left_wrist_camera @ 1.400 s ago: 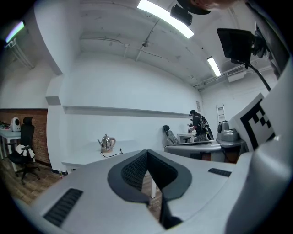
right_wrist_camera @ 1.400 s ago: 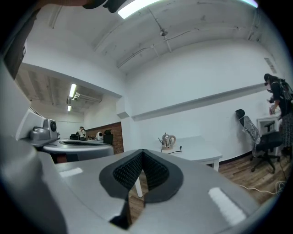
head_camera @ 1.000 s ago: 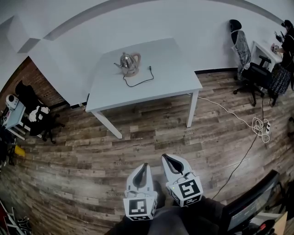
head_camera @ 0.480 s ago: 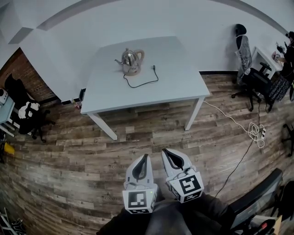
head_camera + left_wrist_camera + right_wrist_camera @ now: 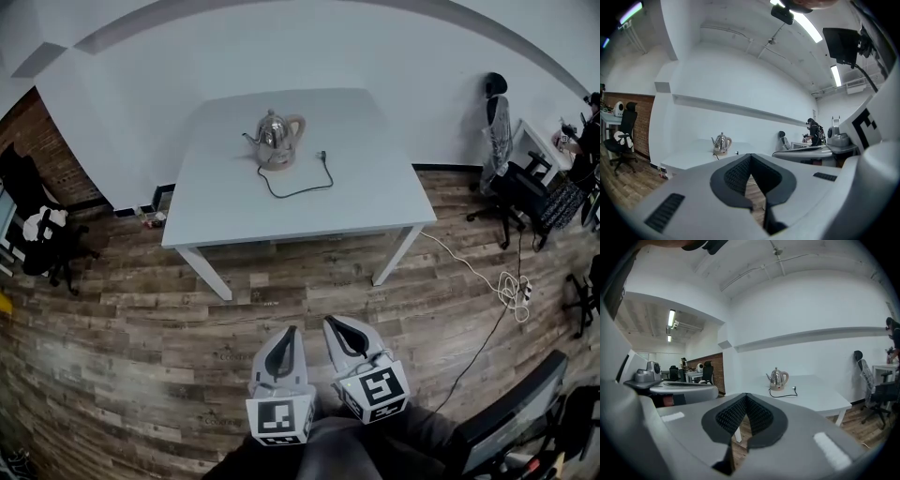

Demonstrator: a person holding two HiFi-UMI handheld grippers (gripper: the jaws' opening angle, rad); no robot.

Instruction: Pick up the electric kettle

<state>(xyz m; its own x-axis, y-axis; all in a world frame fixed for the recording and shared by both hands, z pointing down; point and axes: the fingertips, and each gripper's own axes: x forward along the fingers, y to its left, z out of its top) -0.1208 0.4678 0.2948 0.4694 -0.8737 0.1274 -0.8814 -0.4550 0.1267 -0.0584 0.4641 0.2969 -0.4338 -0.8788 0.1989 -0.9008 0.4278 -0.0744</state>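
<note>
A shiny steel electric kettle (image 5: 276, 138) with a beige handle stands on its base on a white table (image 5: 375, 202), spout to the left; its black cord (image 5: 300, 184) trails right across the top. The kettle (image 5: 721, 143) shows small and far ahead in the left gripper view, and the kettle (image 5: 777, 378) likewise in the right gripper view. My left gripper (image 5: 289, 333) and right gripper (image 5: 331, 324) hang side by side over the wooden floor, well short of the table. Both are shut with nothing between the jaws.
Black office chairs (image 5: 511, 178) and a desk with a person (image 5: 588, 141) stand at the right. A white cable with a power strip (image 5: 511, 286) lies on the floor beside the table. More chairs (image 5: 47, 239) stand by the brick wall at the left.
Both grippers have come forward together toward the table; the table and kettle sit larger and nearer in the head view. The jaws have stayed shut.
</note>
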